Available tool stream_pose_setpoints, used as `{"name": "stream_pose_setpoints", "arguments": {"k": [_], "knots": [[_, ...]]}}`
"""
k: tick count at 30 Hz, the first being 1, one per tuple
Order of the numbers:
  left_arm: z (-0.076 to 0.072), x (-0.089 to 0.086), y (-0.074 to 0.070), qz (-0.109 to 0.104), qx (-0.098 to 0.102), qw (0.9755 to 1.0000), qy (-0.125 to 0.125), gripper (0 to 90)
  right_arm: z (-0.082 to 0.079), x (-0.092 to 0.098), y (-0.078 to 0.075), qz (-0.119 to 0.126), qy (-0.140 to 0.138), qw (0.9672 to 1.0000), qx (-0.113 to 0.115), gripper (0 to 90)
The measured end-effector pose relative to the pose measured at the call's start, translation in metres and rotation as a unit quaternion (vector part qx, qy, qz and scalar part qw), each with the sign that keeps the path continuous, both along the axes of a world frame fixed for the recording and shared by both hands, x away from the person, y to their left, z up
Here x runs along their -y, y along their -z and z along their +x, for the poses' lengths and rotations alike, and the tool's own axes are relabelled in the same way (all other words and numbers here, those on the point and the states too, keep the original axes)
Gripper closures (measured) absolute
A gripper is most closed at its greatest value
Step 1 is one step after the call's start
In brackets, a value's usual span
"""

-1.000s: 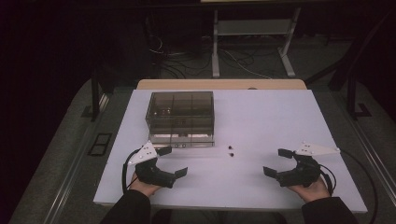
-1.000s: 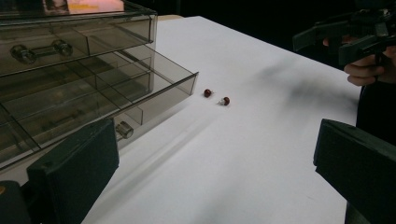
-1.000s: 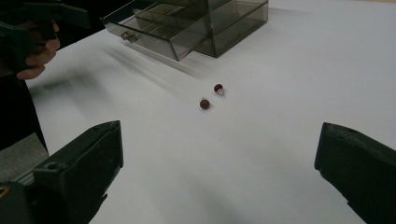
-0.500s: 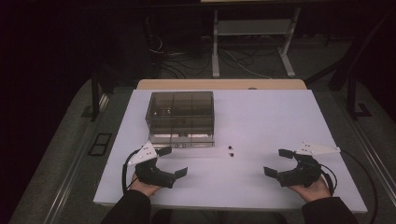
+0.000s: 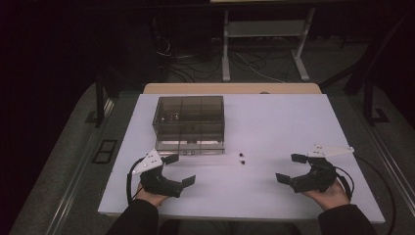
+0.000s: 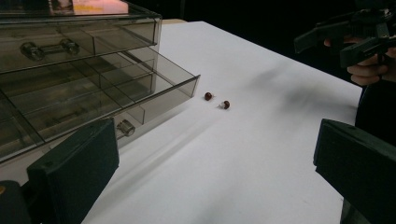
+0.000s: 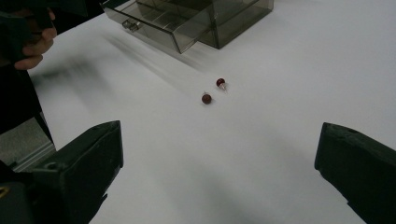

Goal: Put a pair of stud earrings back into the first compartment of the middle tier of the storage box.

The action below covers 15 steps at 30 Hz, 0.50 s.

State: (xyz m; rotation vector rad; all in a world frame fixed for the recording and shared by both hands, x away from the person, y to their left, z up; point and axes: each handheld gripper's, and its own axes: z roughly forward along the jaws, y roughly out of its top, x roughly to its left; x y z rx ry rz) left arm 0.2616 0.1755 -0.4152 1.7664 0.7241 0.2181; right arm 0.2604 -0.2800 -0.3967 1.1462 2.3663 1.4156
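Both my grippers sit as they did a second ago, jaws wide apart, empty.
Left gripper point(image 5: 178, 170) and right gripper point(image 5: 291, 168) flank two round, dark red studs point(image 5: 242, 158) on the white table point(image 5: 274, 122), just beside the smoky clear plastic box point(image 5: 190, 122), its lowest drawer point(image 6: 135, 93) open.

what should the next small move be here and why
Probably ease the right tongs forward and left toward the two small dark-red round studs on the white table. Both tongs stand open and hold nothing, the studs lie loose, and the smoky clear plastic drawer box has its bottom drawer pulled out.
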Motion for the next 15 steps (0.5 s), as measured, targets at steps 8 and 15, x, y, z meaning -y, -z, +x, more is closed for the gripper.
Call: {"name": "stream_pose_setpoints", "arguments": {"k": [8,15], "knots": [[0.0,0.001,0.0,0.001,-0.001,1.0,0.001,0.0,0.006,-0.004,-0.008,-0.006,-0.007,1.0,-0.002,0.5],[-0.001,0.001,0.001,0.0,-0.003,1.0,0.001,0.0,0.012,-0.012,-0.015,-0.017,-0.022,0.9996,-0.003,0.5]]}}
